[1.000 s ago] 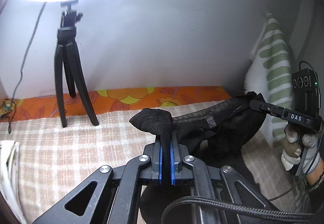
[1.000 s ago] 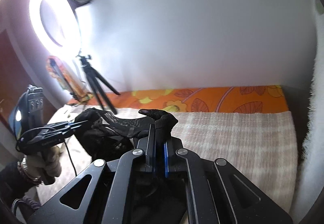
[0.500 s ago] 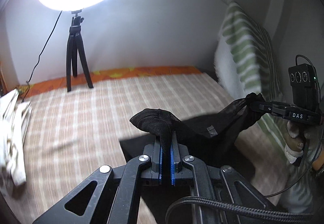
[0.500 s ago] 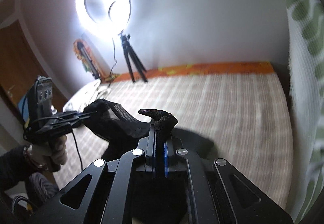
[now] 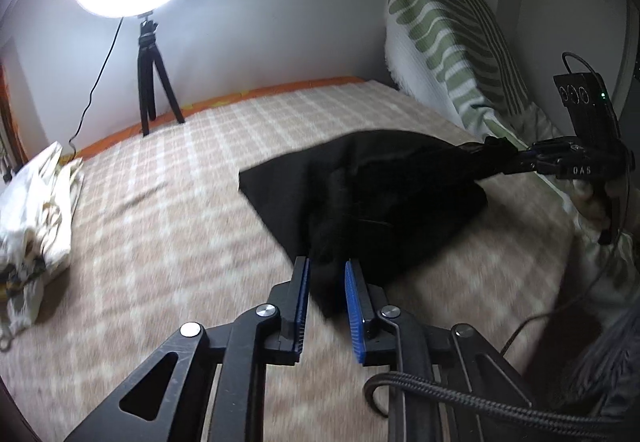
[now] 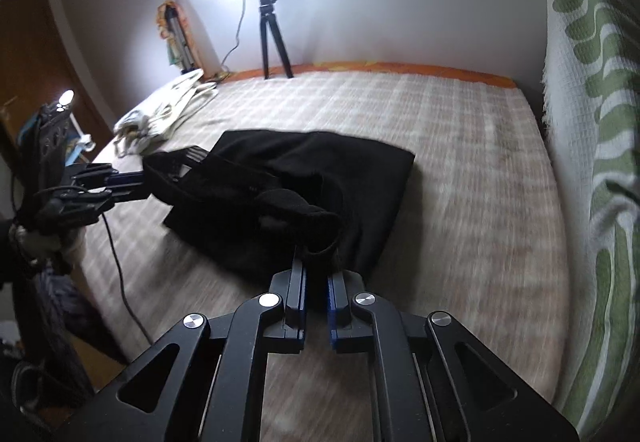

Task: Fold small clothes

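Over the checked bed (image 5: 168, 226), the left gripper (image 5: 326, 274) had its blue pads spread around a fold of the black garment (image 5: 372, 194); the right gripper (image 6: 316, 278) pinched another fold, garment lying mid-bed near the striped pillow (image 5: 452, 38).

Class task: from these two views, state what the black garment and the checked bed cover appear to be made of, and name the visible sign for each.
Black garment: probably soft matte knit fabric; it drapes, bunches and folds limply.
Checked bed cover: seemingly woven textile, matte; beige check pattern, slight ripples. The exact fibre cannot be told.
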Tool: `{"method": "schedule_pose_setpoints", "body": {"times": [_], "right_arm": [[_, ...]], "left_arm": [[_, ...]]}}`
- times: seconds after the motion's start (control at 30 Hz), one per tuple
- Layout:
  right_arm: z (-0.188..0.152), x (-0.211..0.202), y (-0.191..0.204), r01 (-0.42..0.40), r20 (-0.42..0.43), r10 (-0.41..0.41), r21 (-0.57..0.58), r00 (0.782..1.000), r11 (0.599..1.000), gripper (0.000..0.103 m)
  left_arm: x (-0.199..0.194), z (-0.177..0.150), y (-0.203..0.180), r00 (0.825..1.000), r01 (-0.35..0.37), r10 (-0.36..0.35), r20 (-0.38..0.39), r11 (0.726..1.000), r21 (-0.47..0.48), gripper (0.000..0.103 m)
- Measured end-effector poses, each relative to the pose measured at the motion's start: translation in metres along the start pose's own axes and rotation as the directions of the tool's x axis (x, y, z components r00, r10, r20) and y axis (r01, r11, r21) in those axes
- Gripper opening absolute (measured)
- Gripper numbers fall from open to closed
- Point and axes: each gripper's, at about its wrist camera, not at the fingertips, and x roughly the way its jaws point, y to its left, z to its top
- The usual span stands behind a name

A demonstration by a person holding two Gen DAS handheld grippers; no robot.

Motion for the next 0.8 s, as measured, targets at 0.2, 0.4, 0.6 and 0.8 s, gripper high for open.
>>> {"method": "schedule_pose_setpoints", "body": {"times": [0.2, 0.4, 0.6, 0.8], "right_arm": [[-0.023, -0.026, -0.011, -0.061, 0.038, 0.057, 0.106, 0.998, 0.992, 0.012], [-0.028, -0.001, -0.044, -0.087, 0.024, 0.085, 0.404, 0.996, 0.910, 0.027], [-0.036, 0.030, -0.052, -0.114, -0.031, 0.150, 0.503, 0.988, 0.856, 0.029], [-0.040, 0.047, -0.040, -0.163, -0.062, 0.221, 0.493, 0.973, 0.855, 0.004]], "left_arm": [[-0.013, -0.012, 0.030, 0.998, 0.042, -0.048, -0.029, 0.981, -0.190, 0.031], [0.021, -0.011, 0.045, 0.965, 0.193, -0.255, -0.058, 0.844, -0.500, 0.042], [0.058, -0.021, 0.033, 0.938, 0.207, -0.326, -0.119, 0.801, -0.561, 0.025], [0.060, -0.012, 0.029, 0.935, 0.218, -0.331, -0.125, 0.818, -0.532, 0.000]]}}
